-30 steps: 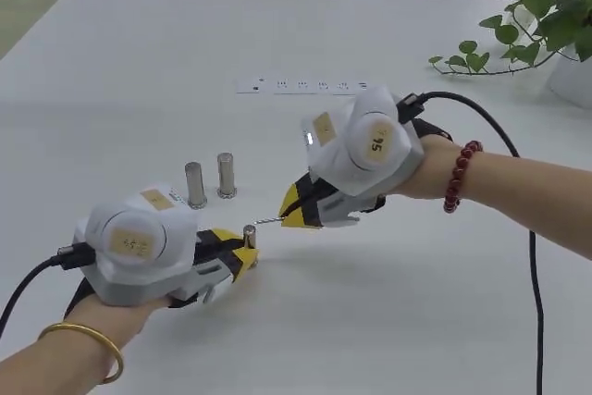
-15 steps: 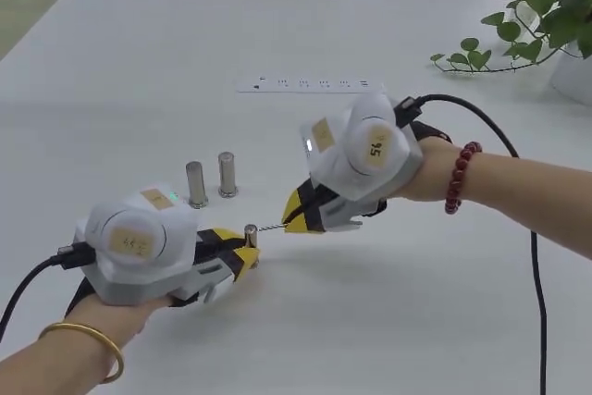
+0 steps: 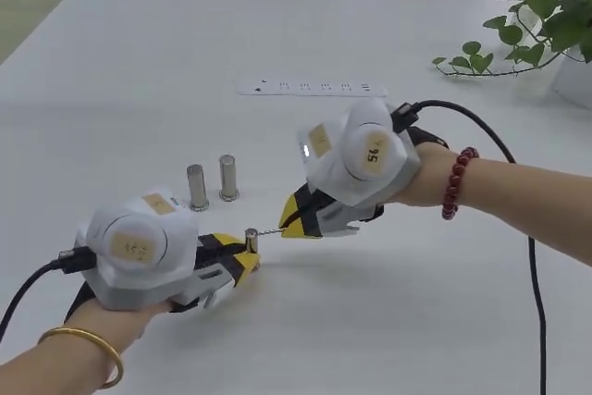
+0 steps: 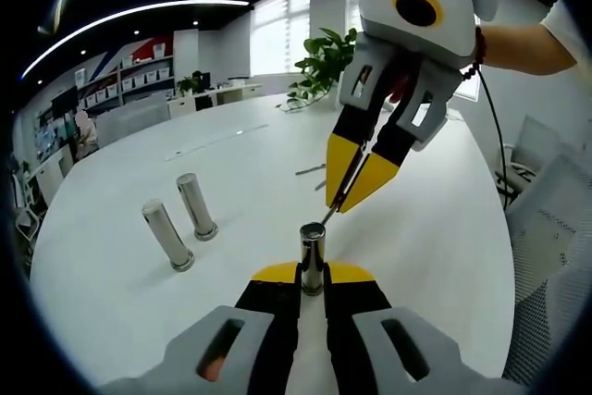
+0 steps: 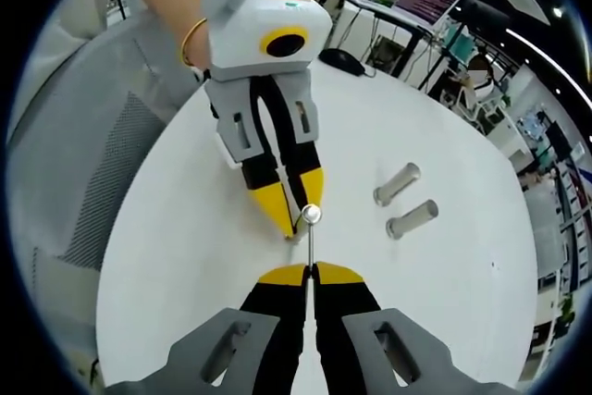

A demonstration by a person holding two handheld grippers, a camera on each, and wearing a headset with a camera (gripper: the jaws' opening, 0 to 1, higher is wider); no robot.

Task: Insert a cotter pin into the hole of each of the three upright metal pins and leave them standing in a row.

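Note:
My left gripper [image 3: 242,256] [image 4: 313,277] is shut on an upright metal pin [image 3: 250,240] [image 4: 312,255] [image 5: 311,215] on the white table. My right gripper [image 3: 292,220] [image 5: 310,277] is shut on a thin cotter pin [image 3: 269,228] [image 5: 310,245] [image 4: 331,212]. The cotter pin's tip touches the top of the held metal pin. Two other metal pins [image 3: 196,187] [image 3: 228,178] [image 4: 166,235] [image 4: 196,207] [image 5: 397,183] [image 5: 413,217] stand side by side to the far left of the held one.
A white power strip [image 3: 313,88] lies farther back on the table [image 3: 139,62]. A potted plant [image 3: 546,16] trails leaves at the far right edge. A black cable [image 3: 518,191] runs from the right gripper along the person's forearm. A further small metal piece [image 4: 310,170] lies beyond the grippers.
The right gripper has tilted slightly and held the cotter pin's tip at the top of the held metal pin. The left gripper and the two standing pins have stayed put.

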